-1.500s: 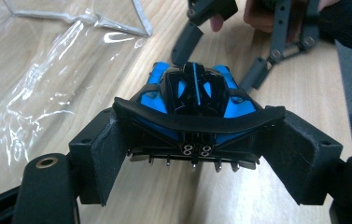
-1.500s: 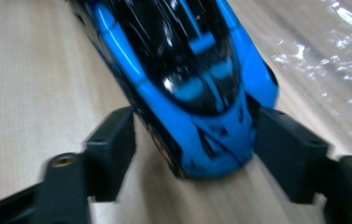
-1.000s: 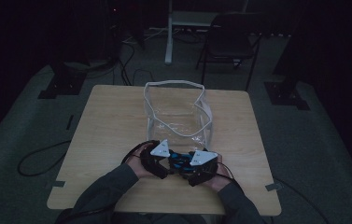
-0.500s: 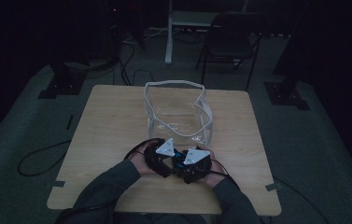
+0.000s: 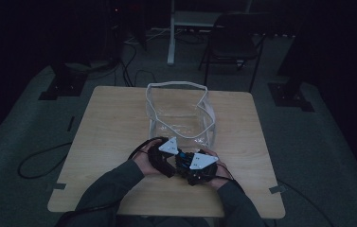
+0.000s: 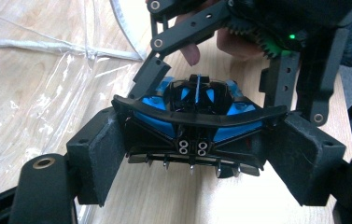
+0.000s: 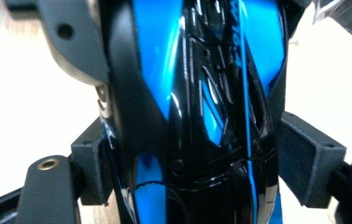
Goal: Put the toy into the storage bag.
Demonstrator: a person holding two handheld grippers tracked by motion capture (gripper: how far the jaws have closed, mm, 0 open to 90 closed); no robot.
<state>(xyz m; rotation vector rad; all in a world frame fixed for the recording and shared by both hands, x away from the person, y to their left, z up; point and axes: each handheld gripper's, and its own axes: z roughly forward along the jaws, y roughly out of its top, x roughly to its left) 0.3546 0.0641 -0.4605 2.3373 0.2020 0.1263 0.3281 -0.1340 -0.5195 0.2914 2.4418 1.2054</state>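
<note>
Wooden table (image 5: 110, 142): clear bag (image 5: 178, 113) open; grippers' jaws clamp toy car (image 6: 197, 109).

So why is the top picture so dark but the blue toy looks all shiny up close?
The high view is dim, the room almost black around the table. The right gripper view sits very close, so the toy car is blurry with glare streaks. The left gripper view is brighter and sharper.
</note>
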